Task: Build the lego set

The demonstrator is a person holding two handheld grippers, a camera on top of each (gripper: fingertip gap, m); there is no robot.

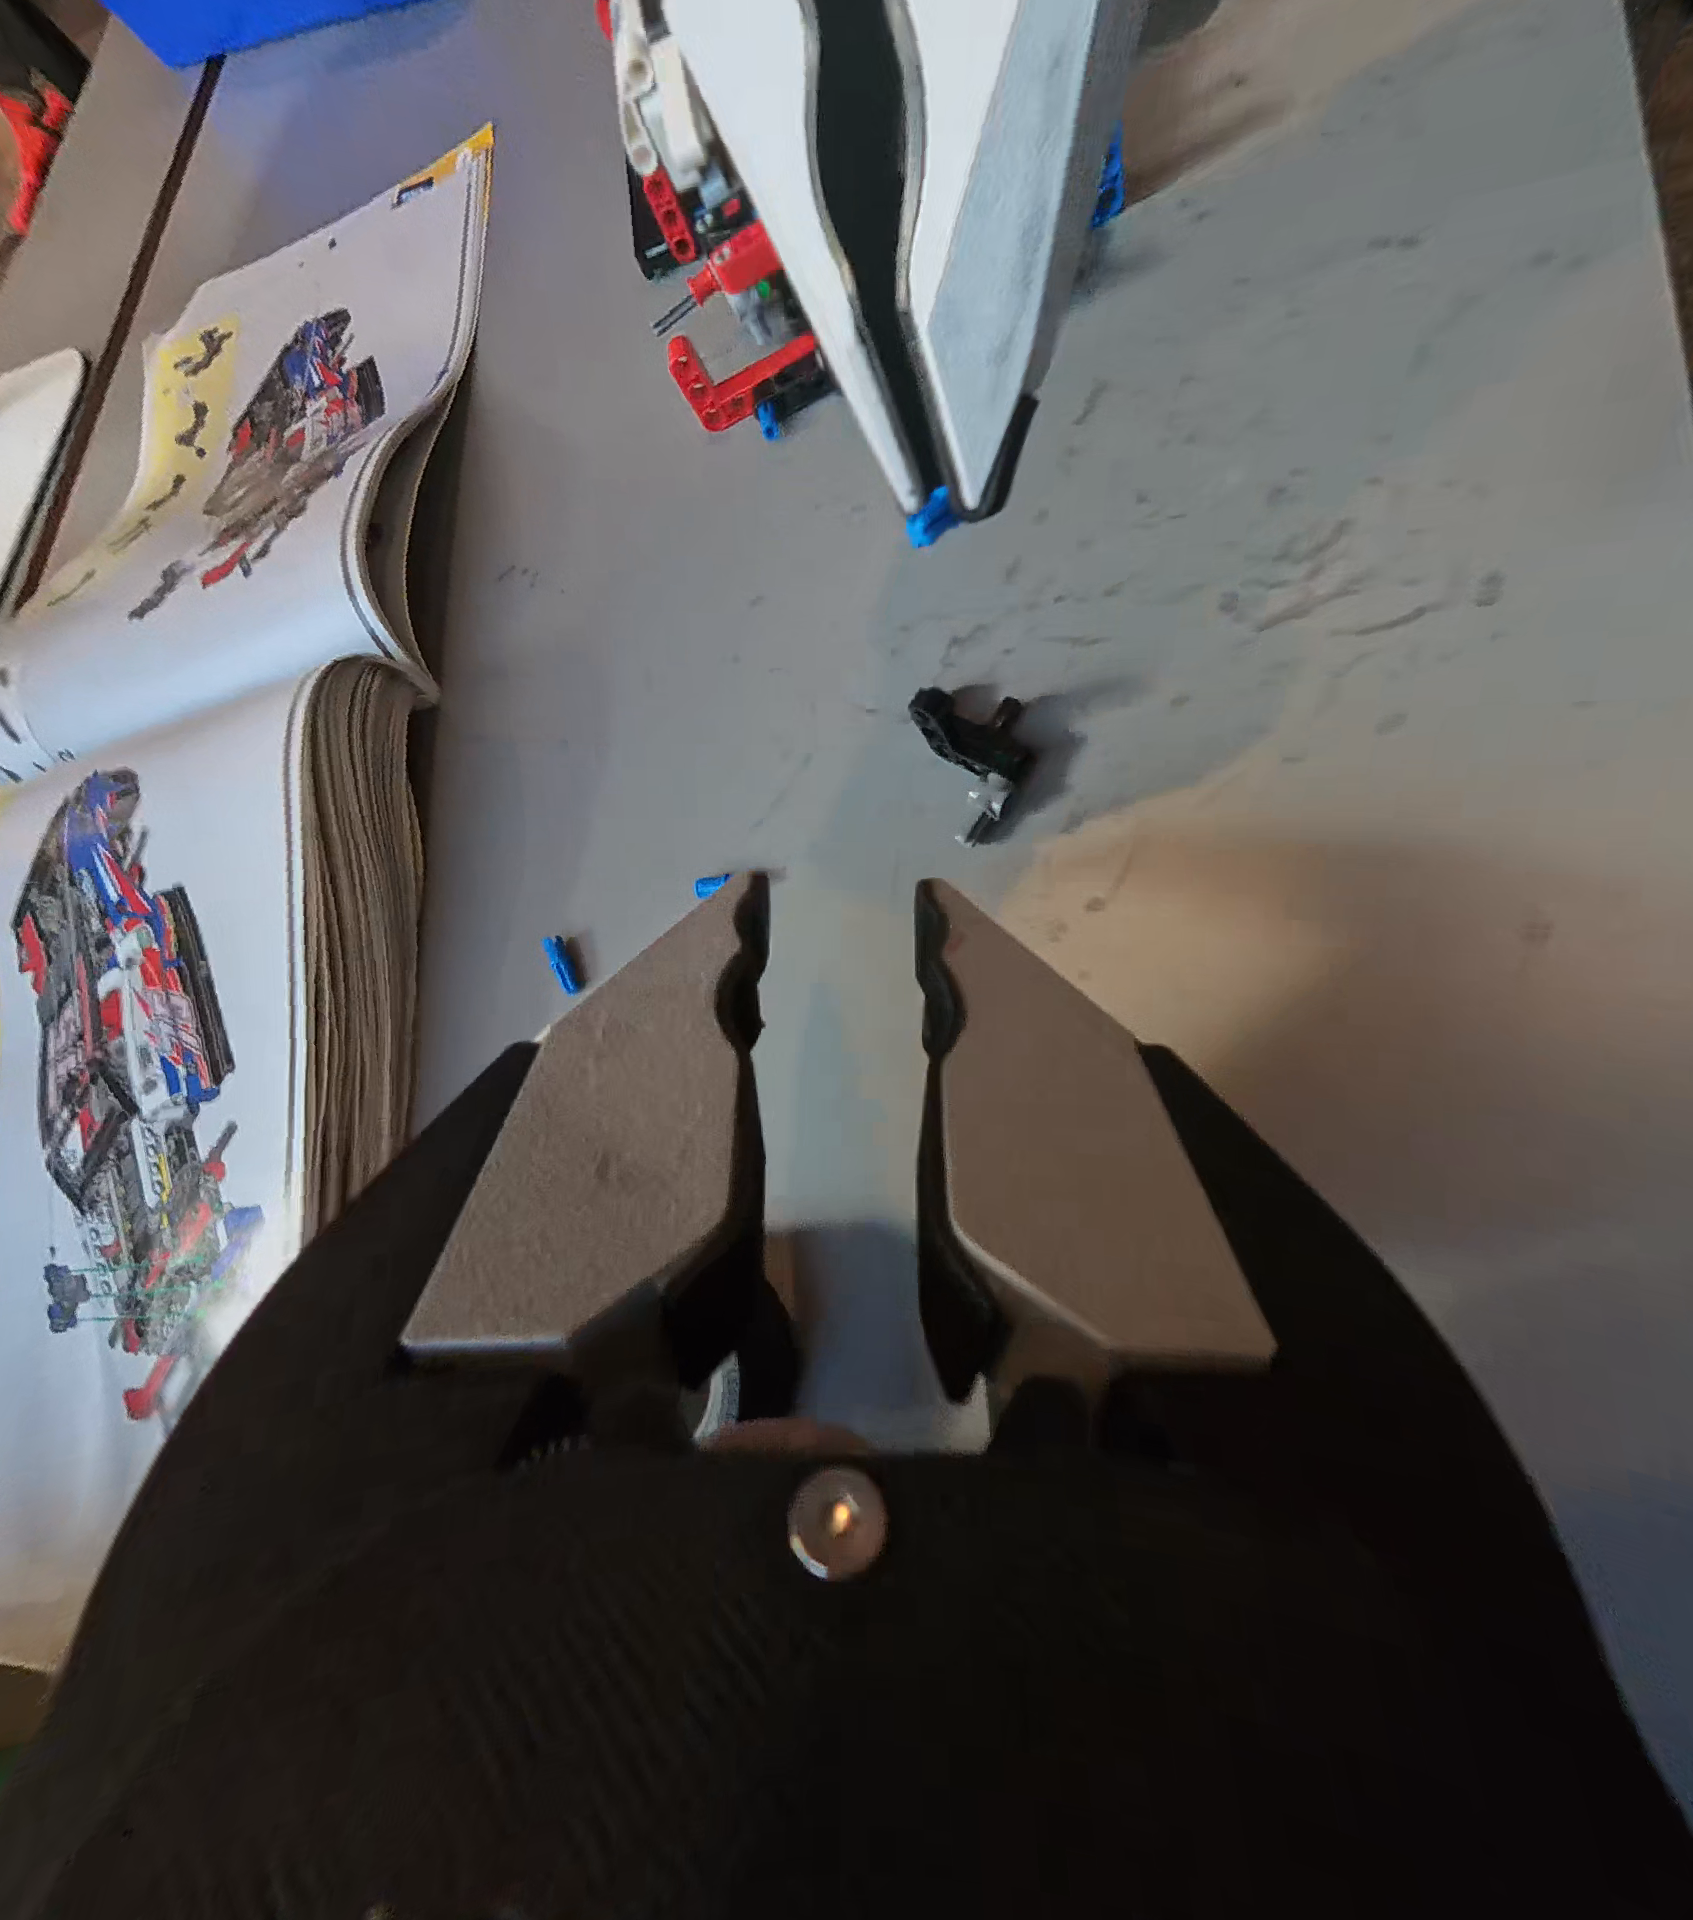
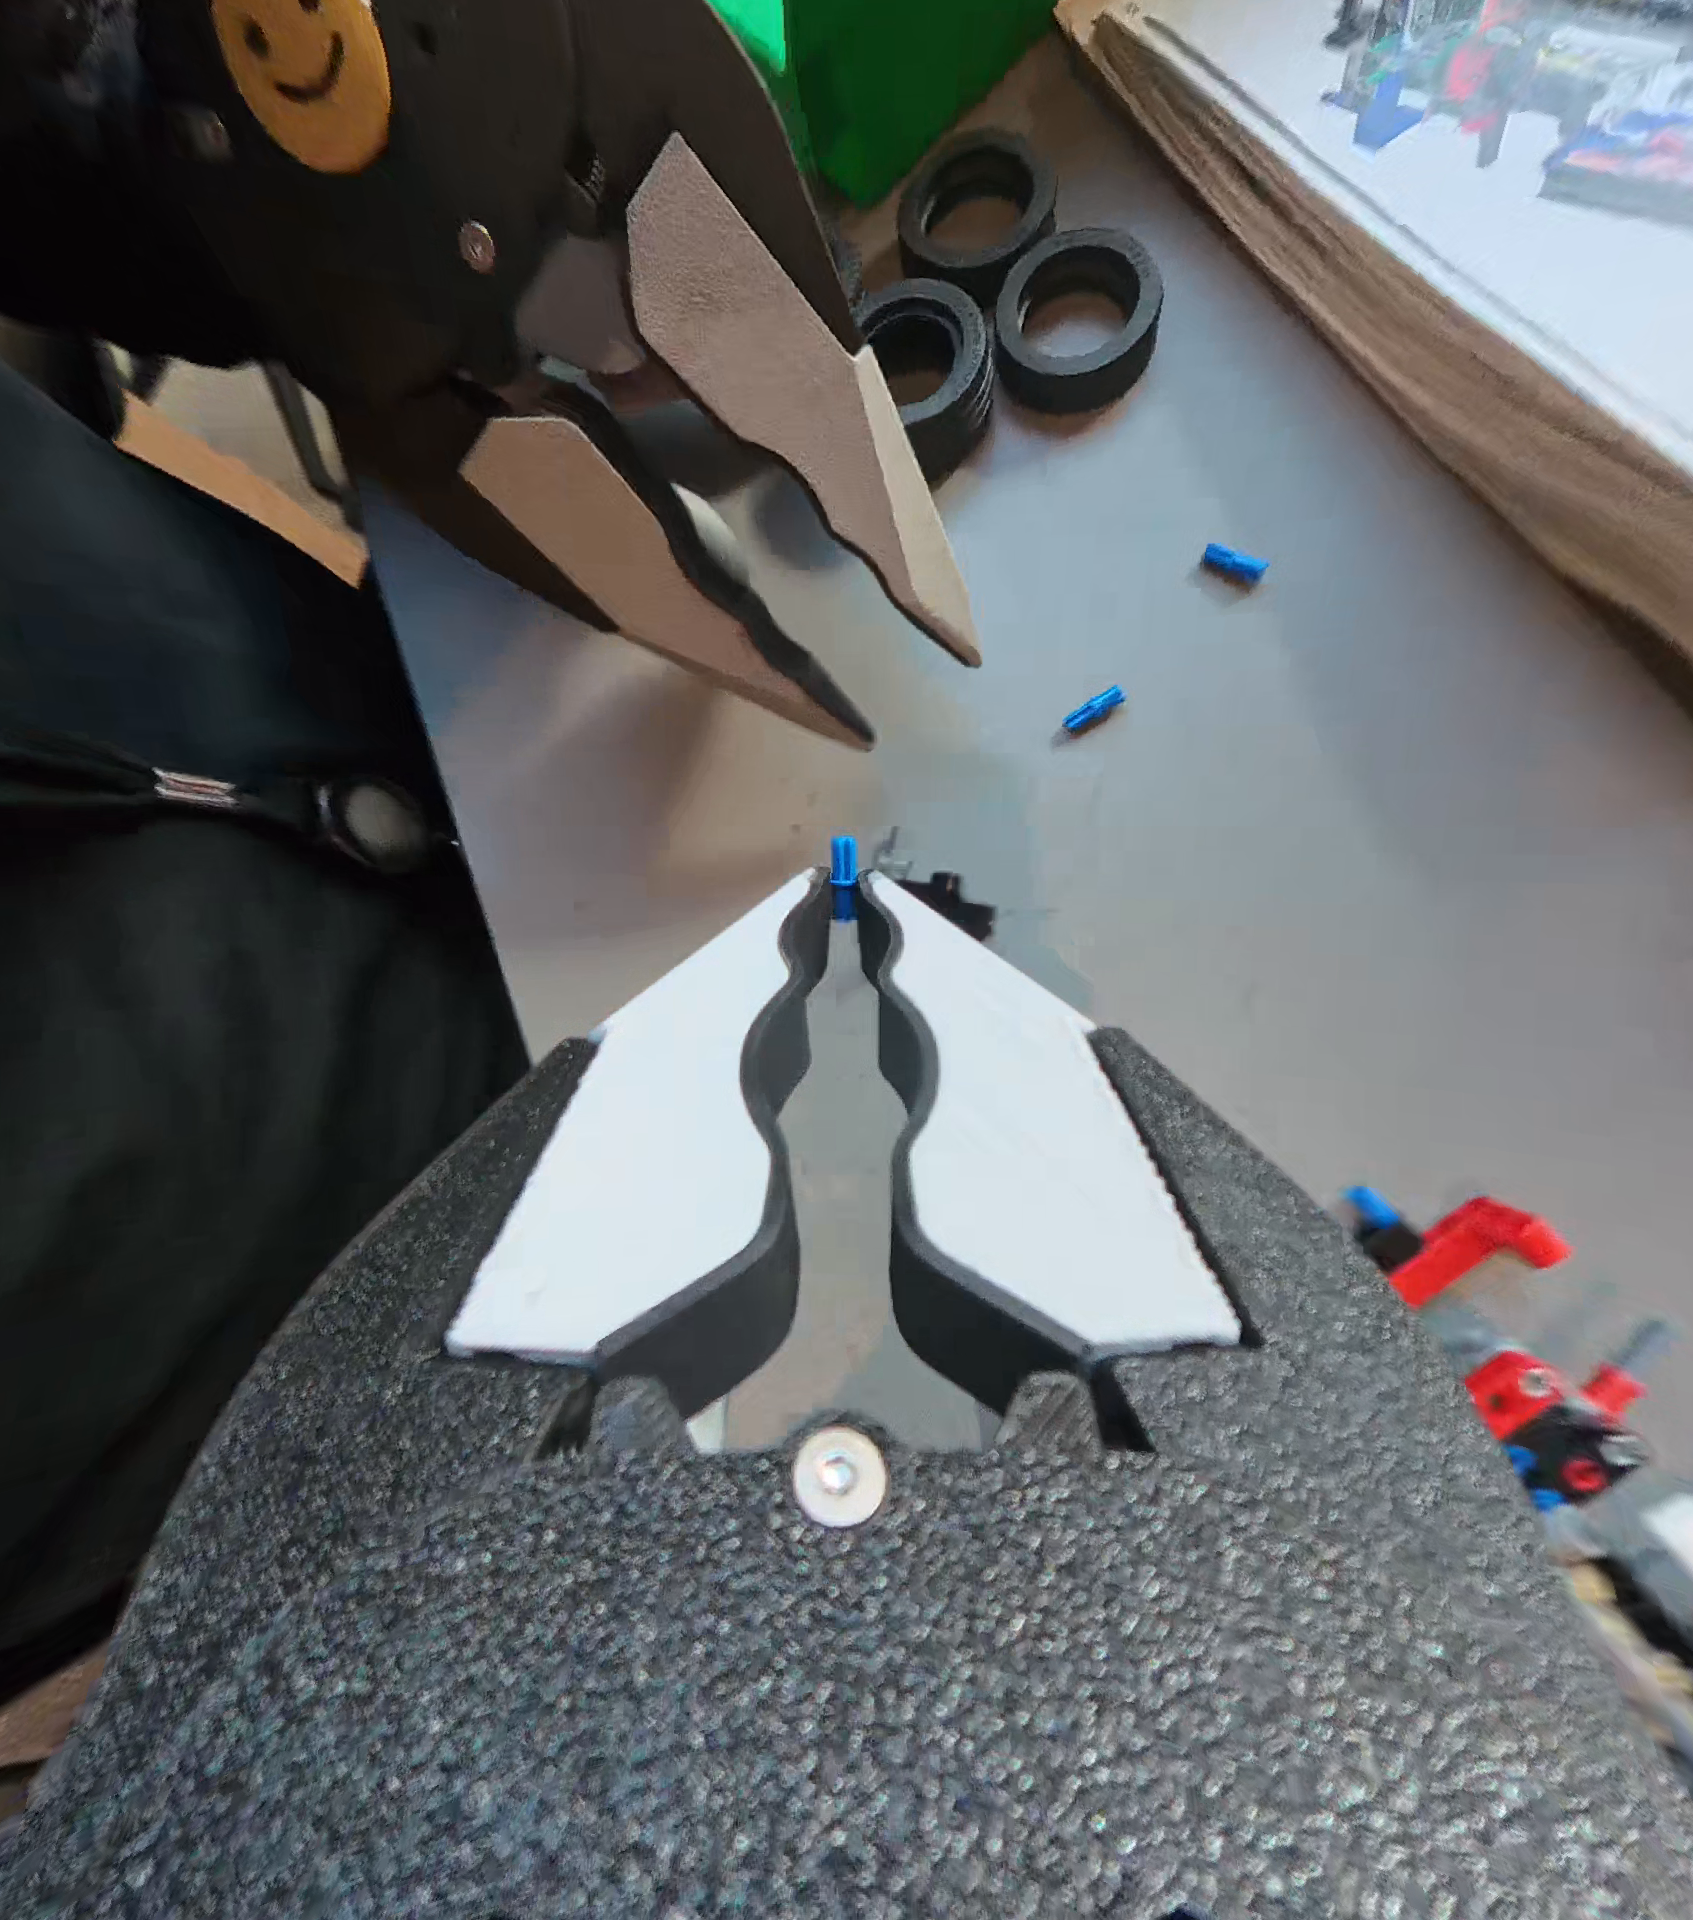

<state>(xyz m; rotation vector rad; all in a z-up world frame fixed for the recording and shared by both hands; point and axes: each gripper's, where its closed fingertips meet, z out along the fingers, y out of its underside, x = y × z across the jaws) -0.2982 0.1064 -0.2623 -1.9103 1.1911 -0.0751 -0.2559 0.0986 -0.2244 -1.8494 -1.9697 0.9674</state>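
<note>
Two grippers: I work one in each hand over the grey table (image 1: 1341, 623).
Right gripper (image 2: 843, 881): nipped shut on a blue pin (image 2: 842, 878) at the very tips, pin pointing to 12 o'clock, probably so its free end can be pushed into a hole.
Left gripper (image 1: 842, 894): jaws parted a little, nothing between them, hovering over the table.
Black connector piece (image 1: 972, 738): at 1 o'clock just beyond my left tips, likely the pin's target.
Spare blue pins (image 1: 561, 961): loose at 10 o'clock, near the open instruction booklet (image 1: 198, 727).
Part-built model (image 1: 738, 270): at 12 o'clock, partly hidden behind the right gripper.
Black tyres (image 2: 1079, 320): clustered at 1 o'clock in the right wrist view.
</note>
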